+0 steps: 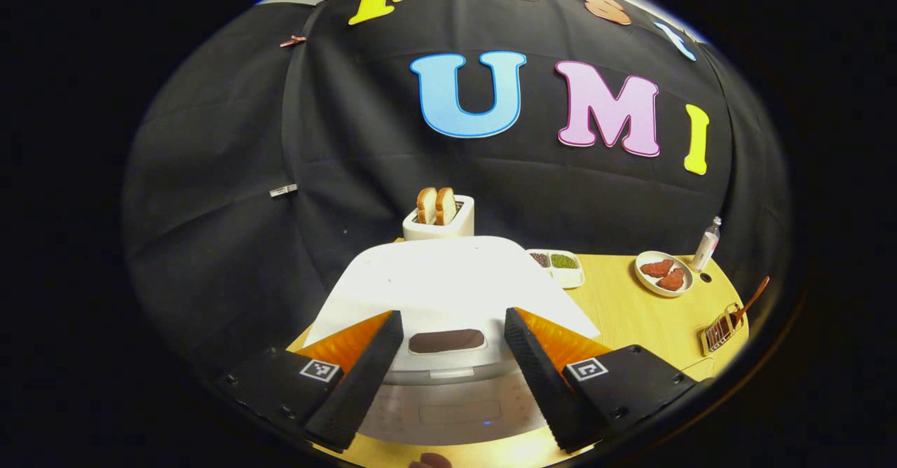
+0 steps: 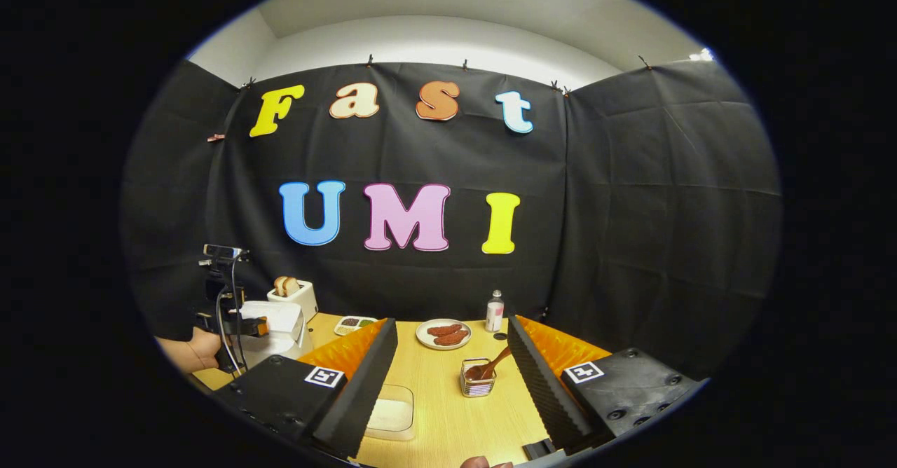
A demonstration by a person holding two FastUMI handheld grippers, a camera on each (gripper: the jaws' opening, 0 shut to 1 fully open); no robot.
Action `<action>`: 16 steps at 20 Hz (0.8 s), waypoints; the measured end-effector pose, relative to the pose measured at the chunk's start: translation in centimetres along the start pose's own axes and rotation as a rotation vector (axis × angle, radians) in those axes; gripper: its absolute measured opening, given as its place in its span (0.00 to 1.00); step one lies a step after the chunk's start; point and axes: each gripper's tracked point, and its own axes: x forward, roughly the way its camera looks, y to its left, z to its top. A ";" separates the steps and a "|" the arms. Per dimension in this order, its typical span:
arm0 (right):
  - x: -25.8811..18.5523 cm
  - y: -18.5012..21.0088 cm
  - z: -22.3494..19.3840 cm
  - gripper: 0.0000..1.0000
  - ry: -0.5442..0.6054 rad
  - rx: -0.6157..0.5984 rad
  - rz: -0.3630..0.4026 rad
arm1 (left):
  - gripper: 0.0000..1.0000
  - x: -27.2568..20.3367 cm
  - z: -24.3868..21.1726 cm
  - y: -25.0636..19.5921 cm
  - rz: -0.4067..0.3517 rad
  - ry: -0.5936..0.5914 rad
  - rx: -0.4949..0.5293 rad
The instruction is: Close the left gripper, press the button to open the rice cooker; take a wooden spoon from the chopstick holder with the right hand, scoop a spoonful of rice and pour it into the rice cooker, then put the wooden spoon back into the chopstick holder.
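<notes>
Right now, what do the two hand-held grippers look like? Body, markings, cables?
Both share one build. The left hand-held gripper and right hand-held gripper each have two ridged, wedge-shaped fingers on black bolted blocks, each block carrying a square black-and-white marker. In the right gripper view, black cables hang from the left one.

Left tool [image 1: 448, 356]: fingers spread wide apart, nothing between them, tilted downward. Right tool [image 2: 452, 377]: fingers likewise spread wide, nothing gripped, aimed level and forward. In right gripper view, person's hand [image 2: 200, 350] grips left tool's handle at far left.
</notes>
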 end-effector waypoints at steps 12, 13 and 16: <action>0.4 0.2 -0.1 0.98 -0.001 0.005 0.016 | 1.00 0.3 -2.2 -0.3 -0.013 0.006 0.045; 0.4 0.2 -0.2 0.98 -0.002 0.004 0.021 | 1.00 0.2 -2.2 -0.2 -0.013 0.006 0.046; 0.8 0.5 0.1 0.98 -0.007 0.012 0.035 | 1.00 -0.1 -1.9 -0.5 -0.035 -0.002 0.035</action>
